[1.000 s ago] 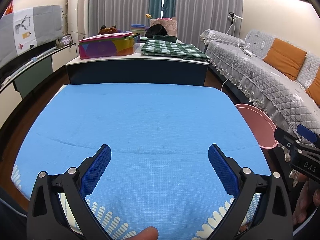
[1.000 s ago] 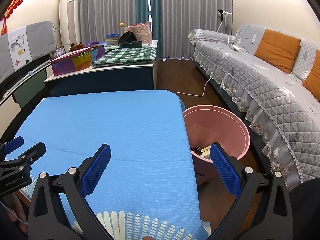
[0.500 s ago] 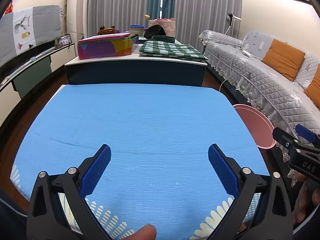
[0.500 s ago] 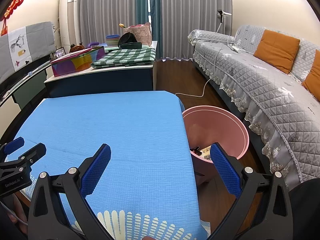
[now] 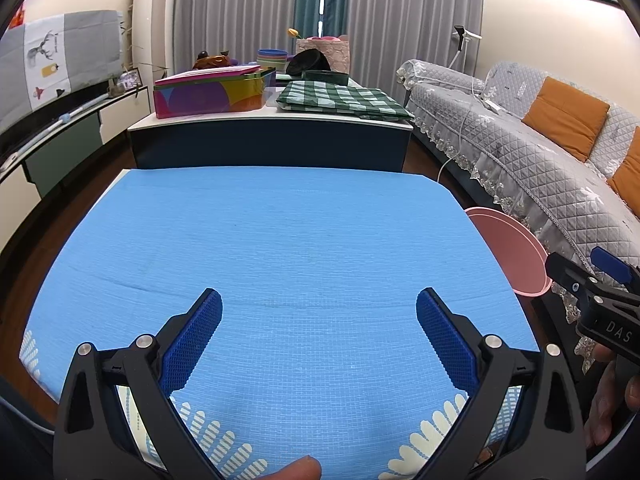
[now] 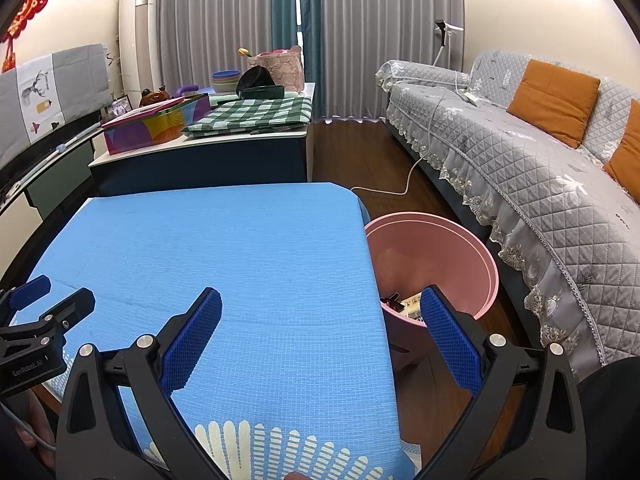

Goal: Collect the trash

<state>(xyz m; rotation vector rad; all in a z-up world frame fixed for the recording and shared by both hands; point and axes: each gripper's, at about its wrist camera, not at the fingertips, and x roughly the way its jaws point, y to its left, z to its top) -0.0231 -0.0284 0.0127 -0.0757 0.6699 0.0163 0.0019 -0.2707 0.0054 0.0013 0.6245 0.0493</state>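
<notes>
A pink trash bin [image 6: 464, 248] stands on the floor at the right edge of the blue-covered table [image 6: 240, 248], with some trash [image 6: 404, 304] lying at its bottom. In the left wrist view only part of the bin [image 5: 512, 252] shows past the table [image 5: 280, 240]. My left gripper [image 5: 319, 308] hovers open over the near part of the table, nothing between its blue pads. My right gripper [image 6: 320, 308] is open too, over the table's right edge with one finger above the bin. I see no loose trash on the blue cloth.
A low cabinet [image 5: 272, 140] behind the table carries a colourful box [image 5: 208, 94], a green checked cloth [image 5: 340, 98] and bowls. A grey quilted sofa [image 6: 540, 168] with orange cushions runs along the right. A white cable [image 6: 404, 184] lies on the wooden floor.
Both views have shifted only slightly; the grippers stay open over the table and nothing was taken hold of or let go.
</notes>
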